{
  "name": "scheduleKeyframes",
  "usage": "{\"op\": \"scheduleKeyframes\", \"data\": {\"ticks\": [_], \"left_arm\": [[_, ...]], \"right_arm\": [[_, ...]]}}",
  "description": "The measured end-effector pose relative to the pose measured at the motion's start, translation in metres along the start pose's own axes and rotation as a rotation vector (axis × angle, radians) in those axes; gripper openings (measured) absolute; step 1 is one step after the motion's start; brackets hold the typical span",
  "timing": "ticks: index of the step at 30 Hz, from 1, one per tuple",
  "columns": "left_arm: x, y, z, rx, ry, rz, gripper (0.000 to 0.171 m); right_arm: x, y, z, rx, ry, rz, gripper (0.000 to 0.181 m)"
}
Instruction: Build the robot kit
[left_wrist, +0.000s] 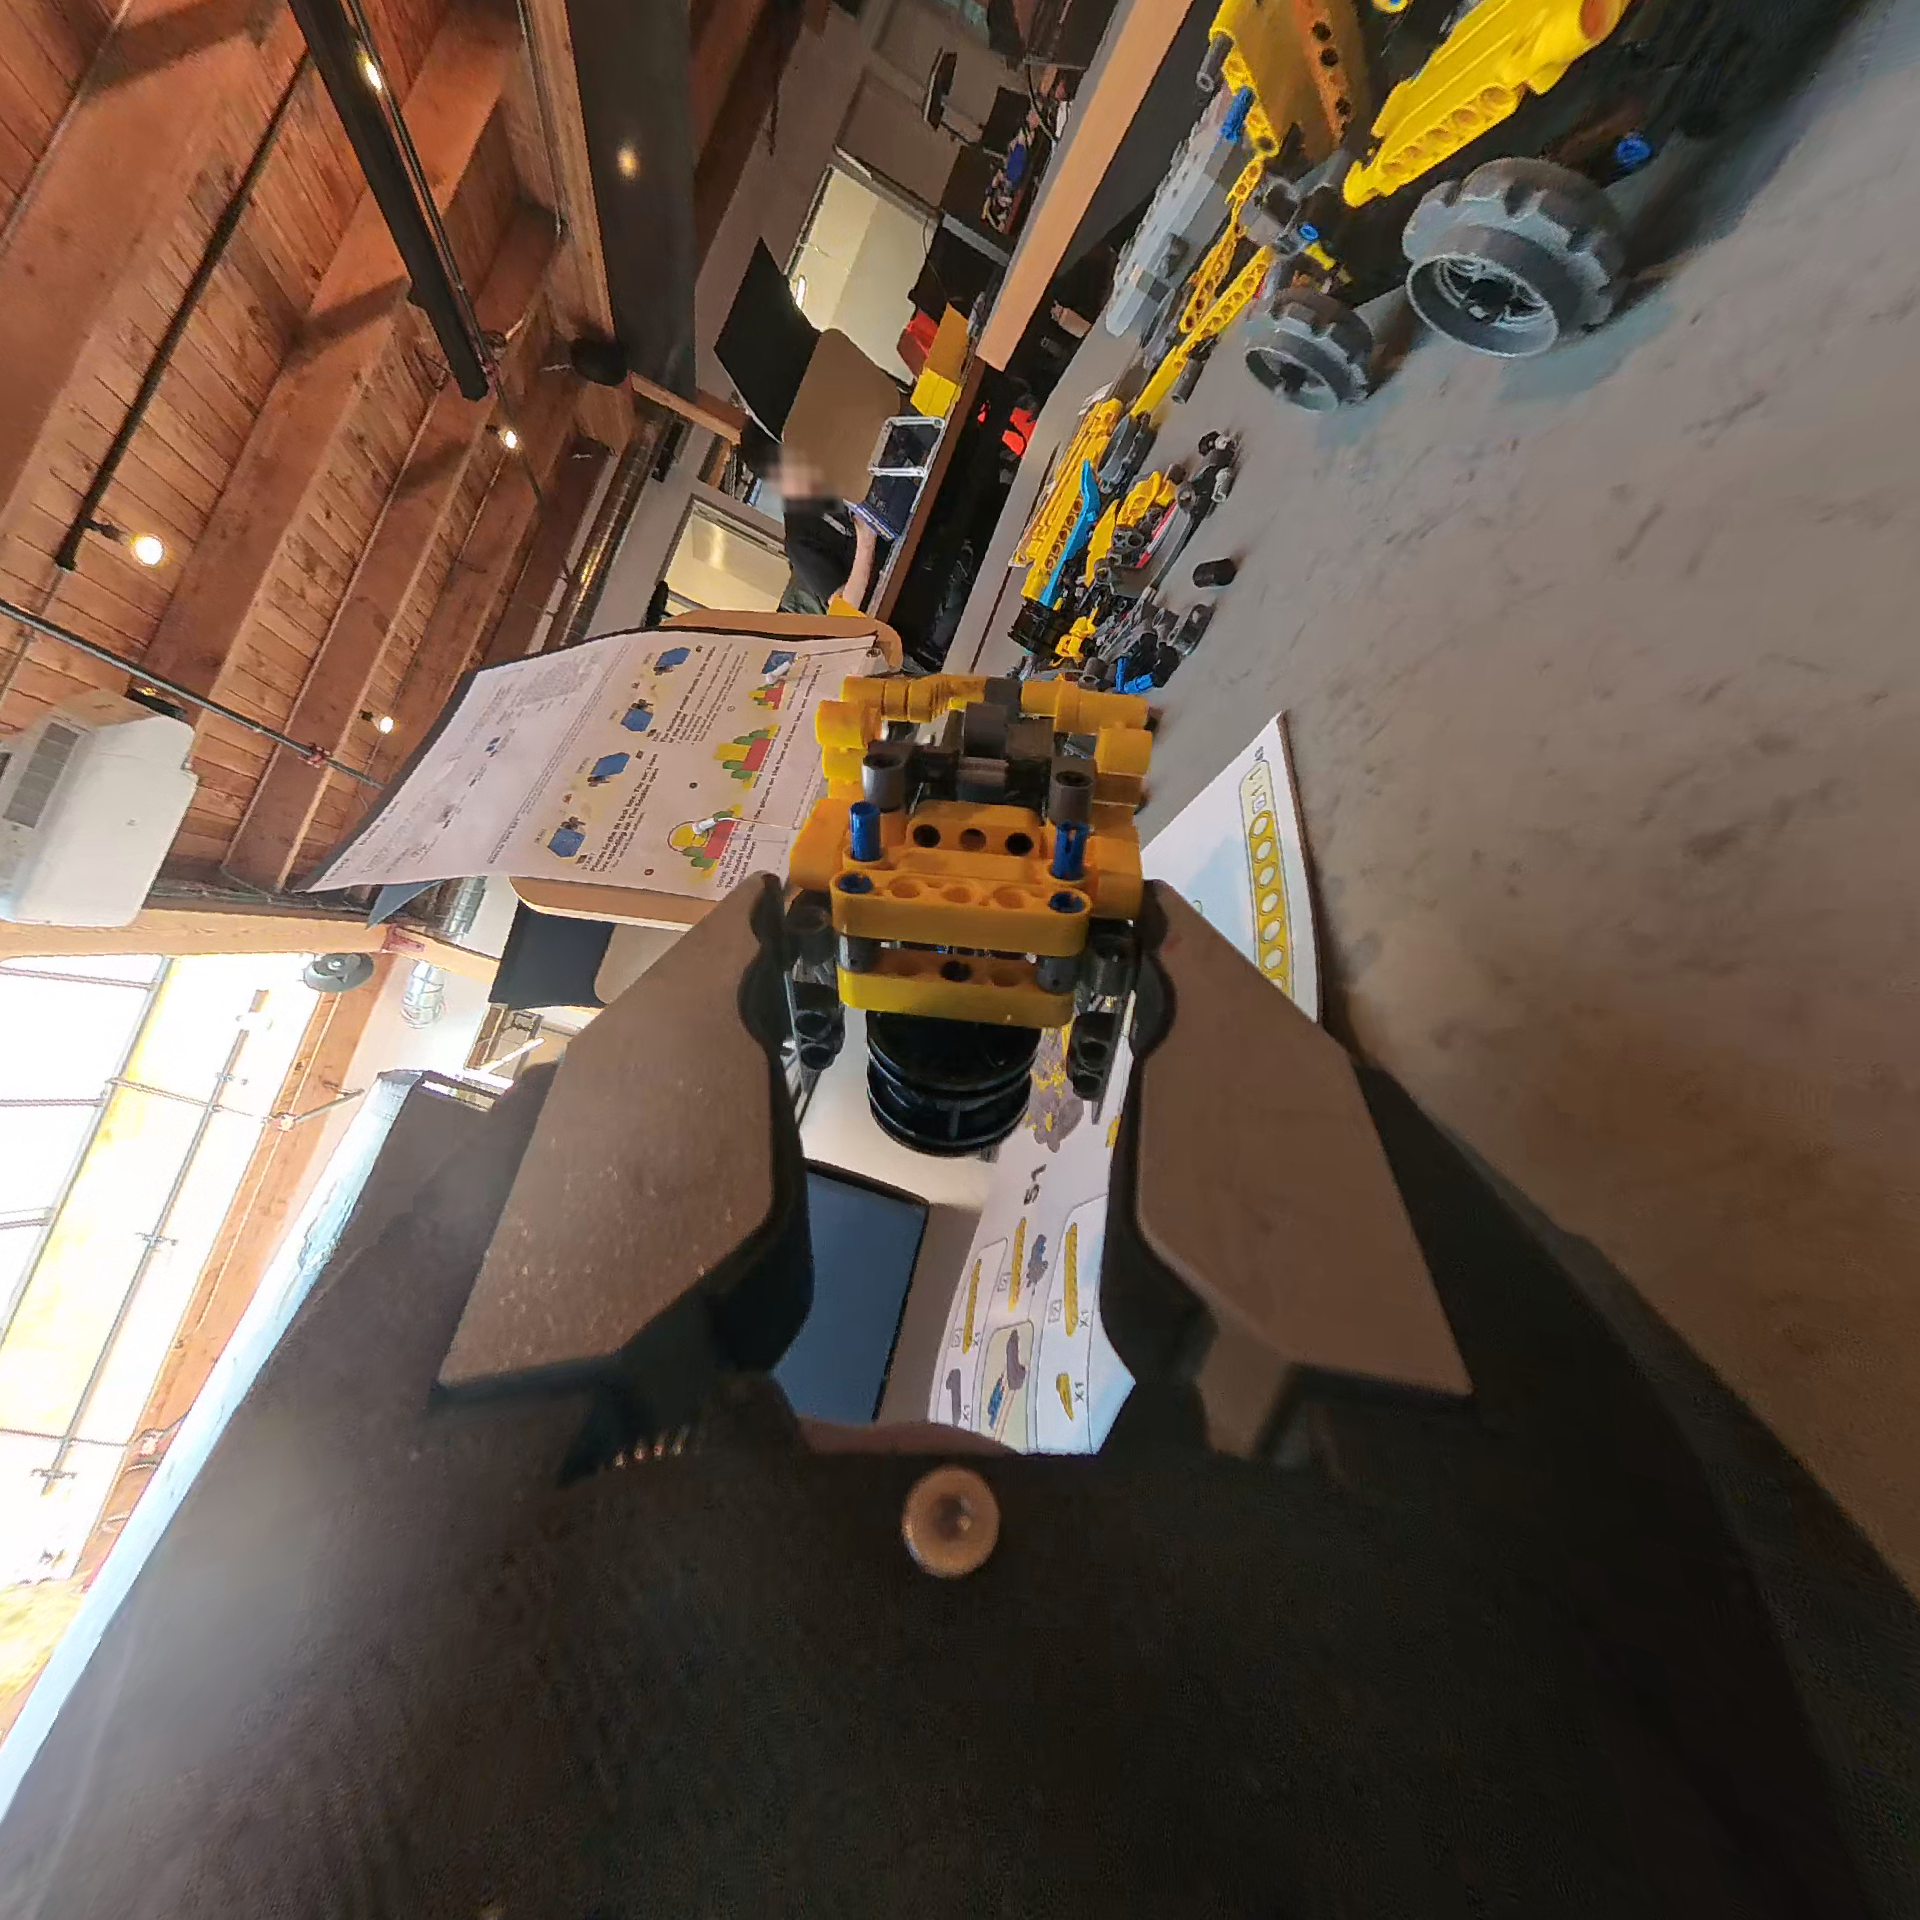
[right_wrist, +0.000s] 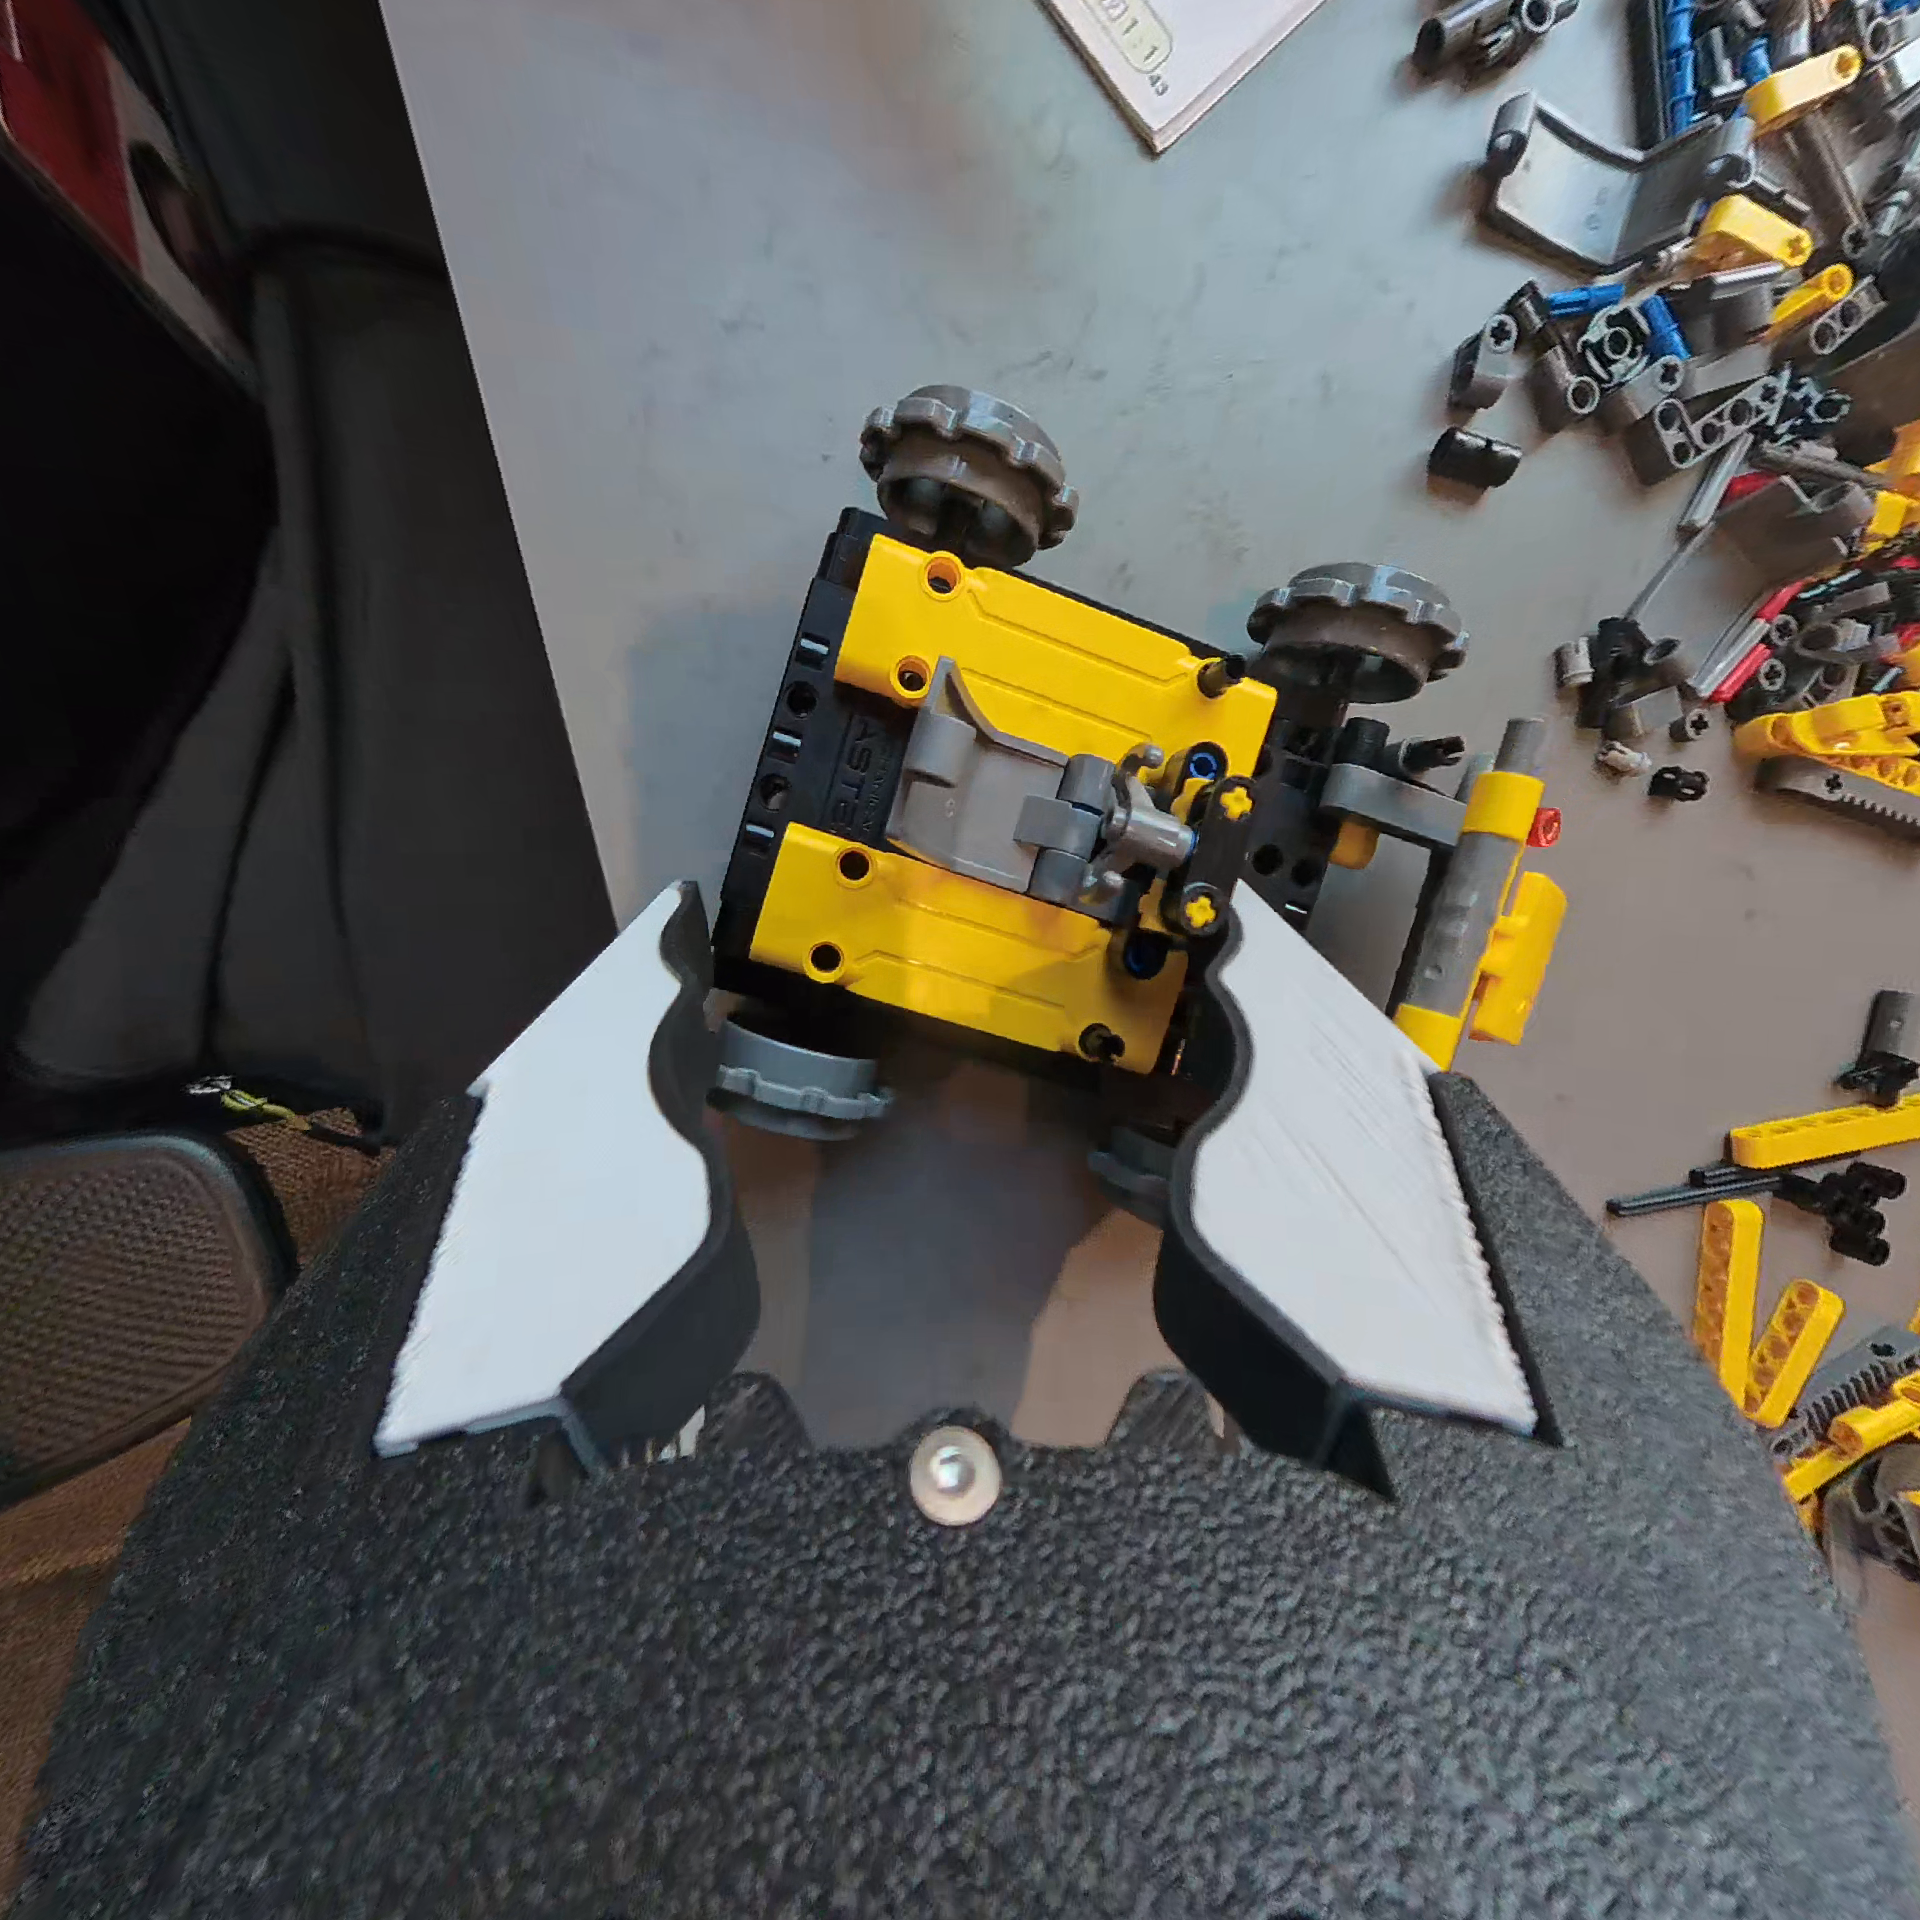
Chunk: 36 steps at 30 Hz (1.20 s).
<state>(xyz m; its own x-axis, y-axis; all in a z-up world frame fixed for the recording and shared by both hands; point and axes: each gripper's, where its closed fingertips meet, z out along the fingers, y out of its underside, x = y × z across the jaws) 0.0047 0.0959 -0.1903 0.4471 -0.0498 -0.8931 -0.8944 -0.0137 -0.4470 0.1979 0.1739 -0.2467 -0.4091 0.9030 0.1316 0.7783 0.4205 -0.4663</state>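
Gripping a small yellow brick assembly (left_wrist: 966, 862), the left gripper (left_wrist: 961, 935) is holding it clear of the grey table (left_wrist: 1558, 831), long axis running straight ahead. The right gripper (right_wrist: 951, 997) is clamping a yellow wheeled chassis (right_wrist: 997, 790) lying crosswise.

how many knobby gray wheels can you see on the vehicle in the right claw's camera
2: one wheel at the vehicle's top left corner, another wheel right of it; others may be hidden.
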Motion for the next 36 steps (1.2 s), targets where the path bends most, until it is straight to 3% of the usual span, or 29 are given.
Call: {"op": "scheduleKeyframes", "data": {"ticks": [5, 11, 16, 18, 20, 23, 26, 30, 32, 36], "left_arm": [[-0.002, -0.007, -0.002, 0.026, 0.002, 0.031, 0.064], [-0.019, -0.031, -0.003, 0.092, -0.024, 0.275, 0.065], [-0.025, -0.053, 0.006, 0.135, -0.045, 0.561, 0.065], [-0.017, -0.058, 0.012, 0.145, -0.02, 0.636, 0.064], [-0.007, -0.062, 0.017, 0.156, 0.015, 0.691, 0.064], [0.004, -0.068, 0.02, 0.168, 0.039, 0.752, 0.064], [0.011, -0.074, 0.015, 0.194, 0.053, 0.777, 0.063], [0.02, -0.074, 0.007, 0.233, 0.061, 0.805, 0.064], [0.027, -0.071, 0.004, 0.252, 0.074, 0.827, 0.064], [0.043, -0.06, 0.001, 0.254, 0.127, 0.848, 0.064]], "right_arm": [[-0.002, -0.002, -0.01, 0.08, 0.037, 0.042, 0.091], [-0.009, -0.02, -0.037, 0.267, 0.076, 0.159, 0.089], [-0.022, -0.099, -0.072, 0.485, 0.195, 0.288, 0.082], [-0.022, -0.137, -0.085, 0.568, 0.271, 0.365, 0.066], [-0.027, -0.167, -0.083, 0.6, 0.274, 0.399, 0.072], [-0.02, -0.177, -0.055, 0.489, 0.324, 0.362, 0.075], [-0.016, -0.177, -0.028, 0.435, 0.28, 0.369, 0.076], [-0.018, -0.167, 0.003, 0.358, 0.207, 0.307, 0.062], [-0.022, -0.166, 0.012, 0.349, 0.135, 0.298, 0.047], [-0.027, -0.16, 0.032, 0.267, 0.092, 0.214, 0.047]]}}
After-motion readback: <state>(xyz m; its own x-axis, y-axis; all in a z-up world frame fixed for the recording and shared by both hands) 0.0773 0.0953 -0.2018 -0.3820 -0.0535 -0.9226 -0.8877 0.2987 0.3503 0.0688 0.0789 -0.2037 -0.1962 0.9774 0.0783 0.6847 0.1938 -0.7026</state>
